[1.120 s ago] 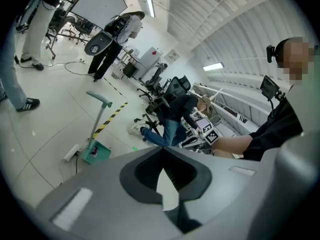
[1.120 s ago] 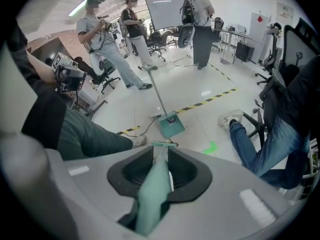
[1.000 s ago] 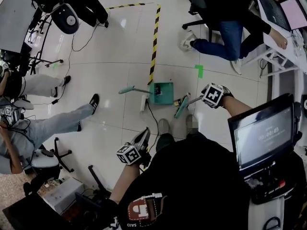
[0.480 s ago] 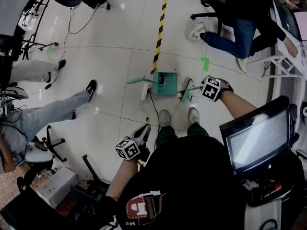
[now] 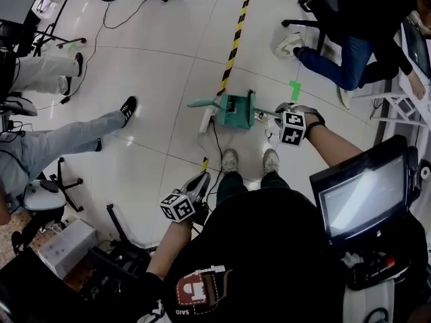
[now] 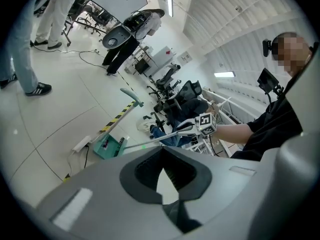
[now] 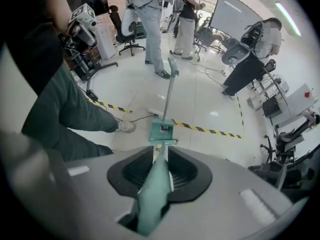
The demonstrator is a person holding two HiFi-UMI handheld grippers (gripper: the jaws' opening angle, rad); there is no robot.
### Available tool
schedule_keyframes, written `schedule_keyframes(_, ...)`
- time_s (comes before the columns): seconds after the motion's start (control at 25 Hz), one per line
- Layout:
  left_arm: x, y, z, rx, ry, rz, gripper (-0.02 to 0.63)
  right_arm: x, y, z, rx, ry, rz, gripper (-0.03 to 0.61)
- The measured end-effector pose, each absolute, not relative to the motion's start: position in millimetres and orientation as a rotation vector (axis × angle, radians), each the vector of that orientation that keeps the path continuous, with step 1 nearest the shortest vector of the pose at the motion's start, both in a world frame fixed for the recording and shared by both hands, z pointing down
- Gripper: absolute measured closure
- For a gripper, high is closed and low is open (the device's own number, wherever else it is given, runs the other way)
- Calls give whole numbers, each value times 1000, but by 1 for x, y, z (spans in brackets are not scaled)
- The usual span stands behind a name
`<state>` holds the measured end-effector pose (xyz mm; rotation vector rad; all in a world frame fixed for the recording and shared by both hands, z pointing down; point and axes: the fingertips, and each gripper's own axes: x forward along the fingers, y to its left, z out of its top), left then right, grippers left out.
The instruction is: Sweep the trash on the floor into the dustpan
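Teal: one dustpan [image 5: 236, 110]; one broom [image 7: 154, 194] in right gripper [image 7: 161, 160]; left gripper [image 6: 163, 170] empty

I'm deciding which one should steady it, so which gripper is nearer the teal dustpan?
Right. The right gripper, shut on the broom, is just beside the dustpan. The left gripper hangs back by the person's leg, clearly farther off.

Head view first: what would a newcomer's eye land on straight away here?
The teal dustpan on the pale floor just ahead of the person's shoes, beside a yellow-and-black tape line, stands out most. The right tongs are shut on a teal broom handle whose brush sits at the dustpan's edge, while the left tongs hang empty and closed at the person's left side.
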<state>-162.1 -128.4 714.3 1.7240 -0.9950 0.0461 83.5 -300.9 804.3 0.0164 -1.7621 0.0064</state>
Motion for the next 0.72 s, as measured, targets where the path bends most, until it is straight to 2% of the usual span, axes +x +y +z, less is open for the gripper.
schedule_keyframes(0.48, -161, -127, 709, 1724, -991, 45, 615, 134, -325, 813, 28, -1643, 173, 492)
schedule_keyframes(0.72, -170, -113, 712, 1690, -1007, 58, 615, 132, -355, 827, 98, -1628, 261, 492)
